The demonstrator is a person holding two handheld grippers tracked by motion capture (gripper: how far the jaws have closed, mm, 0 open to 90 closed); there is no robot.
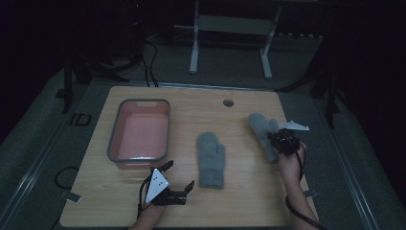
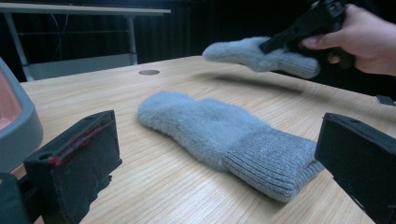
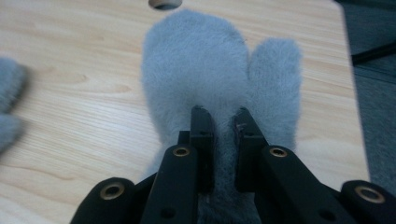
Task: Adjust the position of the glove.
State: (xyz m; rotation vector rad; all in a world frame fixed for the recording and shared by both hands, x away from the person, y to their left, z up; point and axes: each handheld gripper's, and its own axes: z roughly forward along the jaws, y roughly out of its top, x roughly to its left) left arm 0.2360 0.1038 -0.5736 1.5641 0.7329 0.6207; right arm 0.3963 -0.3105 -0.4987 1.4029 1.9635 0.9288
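Your right tongs (image 3: 223, 122) pinch the mitten (image 3: 205, 70) by little fabric; it may slip mid-carry. Left tongs (image 1: 178, 178) gape, holding nothing

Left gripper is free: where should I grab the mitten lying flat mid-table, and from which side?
Take the flat mitten by its ribbed cuff, the end nearest the open left gripper. It lies flat, so come in low from the near edge, one jaw above the cuff and one sliding under.
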